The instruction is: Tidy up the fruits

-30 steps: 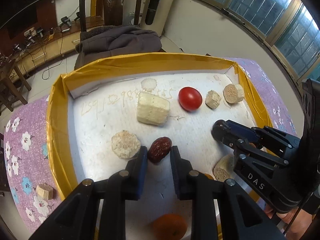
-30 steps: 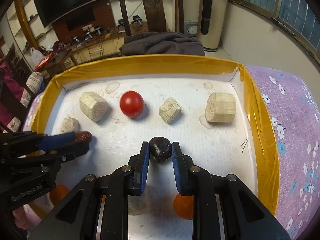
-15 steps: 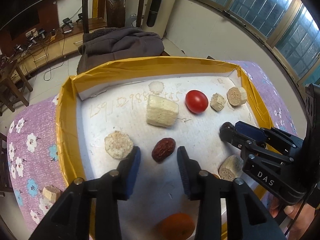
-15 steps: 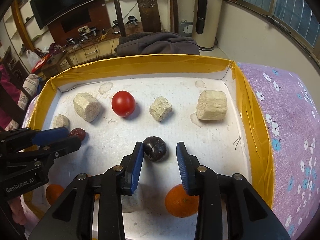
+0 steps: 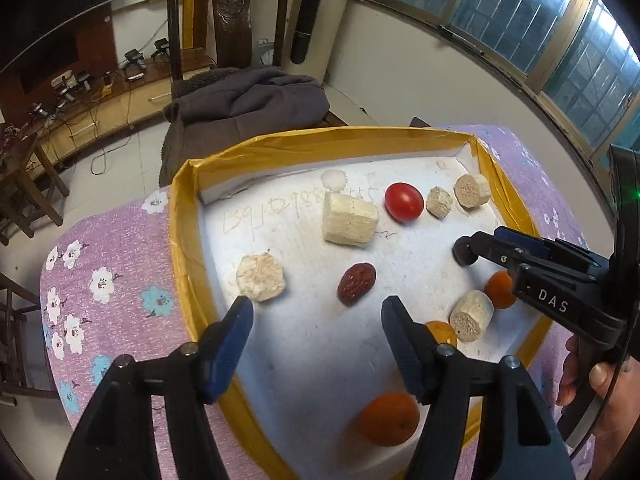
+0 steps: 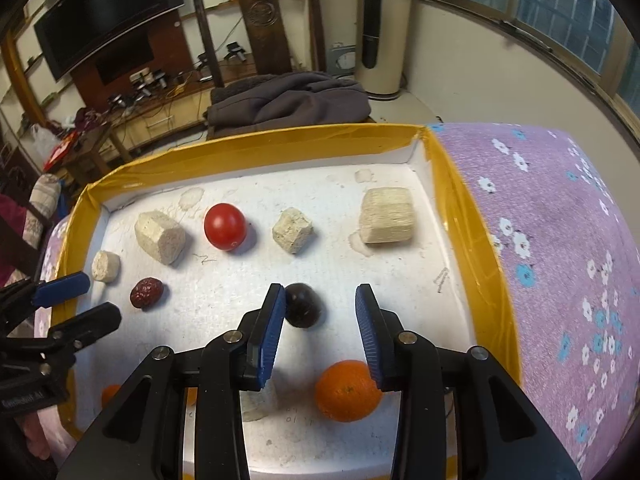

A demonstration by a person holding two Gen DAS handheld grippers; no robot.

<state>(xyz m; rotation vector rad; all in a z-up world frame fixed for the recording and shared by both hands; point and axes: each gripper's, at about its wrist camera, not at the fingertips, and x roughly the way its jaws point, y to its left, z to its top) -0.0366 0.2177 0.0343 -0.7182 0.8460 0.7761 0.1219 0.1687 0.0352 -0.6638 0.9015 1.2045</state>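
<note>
Both grippers are releasing their fruits since a second ago. Left gripper is opening behind the red date. Right gripper is opening around the dark plum

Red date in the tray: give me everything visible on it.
The red date is a small oval fruit with dark red, wrinkled, slightly glossy skin. It lies on its side on the white floor of the yellow-rimmed tray, tilted diagonally in the left wrist view. Nothing touches it: the left gripper sits just short of it, jaws opening, nothing between them. A pale cut chunk lies apart to its left.
</note>
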